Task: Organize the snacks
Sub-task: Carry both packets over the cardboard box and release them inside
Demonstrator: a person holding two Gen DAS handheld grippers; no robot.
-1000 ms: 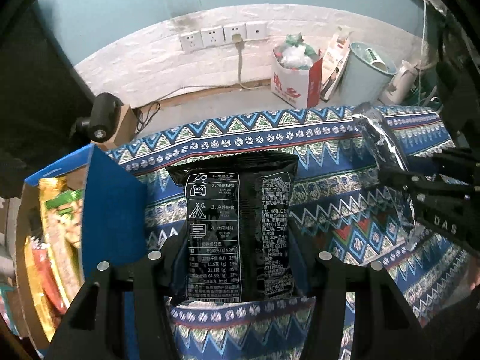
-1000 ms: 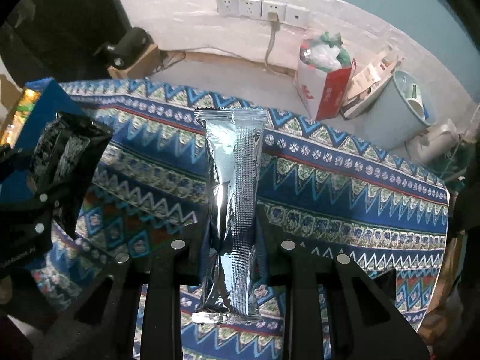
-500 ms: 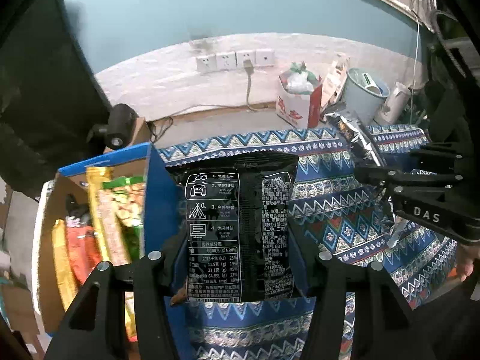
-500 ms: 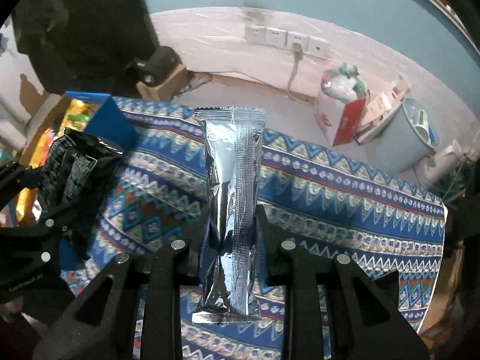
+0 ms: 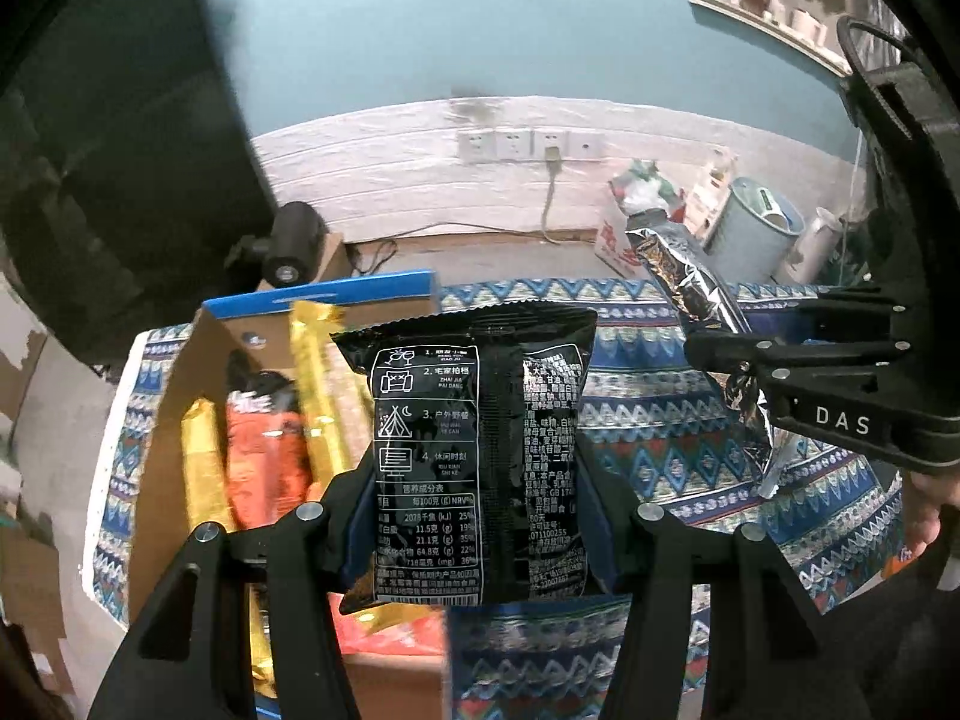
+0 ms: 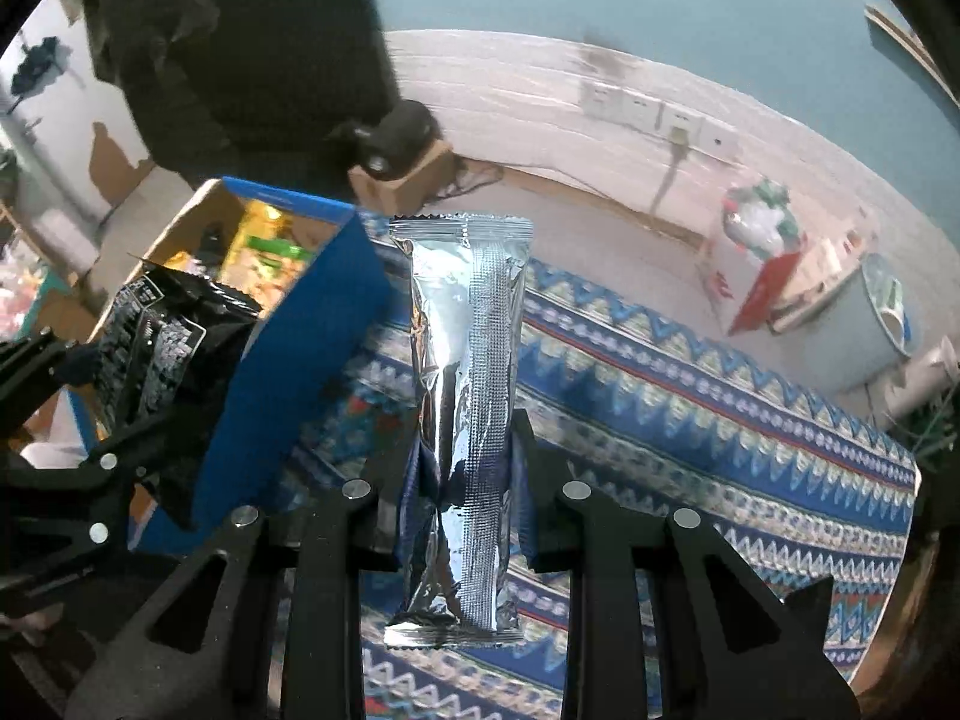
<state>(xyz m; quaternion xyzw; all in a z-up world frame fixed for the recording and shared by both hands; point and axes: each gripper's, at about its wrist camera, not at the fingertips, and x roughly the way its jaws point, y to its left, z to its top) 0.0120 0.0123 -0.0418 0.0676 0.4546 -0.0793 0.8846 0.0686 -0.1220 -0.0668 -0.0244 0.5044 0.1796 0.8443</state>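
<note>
My left gripper (image 5: 474, 516) is shut on a black snack bag (image 5: 474, 438) with white print, held upright in the air over the right edge of an open cardboard box (image 5: 174, 420) with blue walls. Gold and orange packets (image 5: 264, 456) lie inside the box. My right gripper (image 6: 465, 480) is shut on a long silver foil packet (image 6: 465, 372), held upright above the patterned cloth (image 6: 690, 408). In the left wrist view the right gripper (image 5: 738, 378) shows at the right edge, holding the silver packet (image 5: 684, 276). In the right wrist view the black bag (image 6: 156, 336) shows at the left, beside the box's blue wall (image 6: 288, 384).
A blue patterned cloth (image 5: 648, 372) covers the table. On the floor beyond stand a red and white bag (image 6: 756, 264), a pale blue bin (image 6: 870, 324) and a small cardboard box with a black device (image 6: 396, 150). Wall sockets (image 5: 528, 144) sit on the white wall.
Both grippers have risen and moved left with their packets. The open box has come under the left gripper, its inside now in plain view.
</note>
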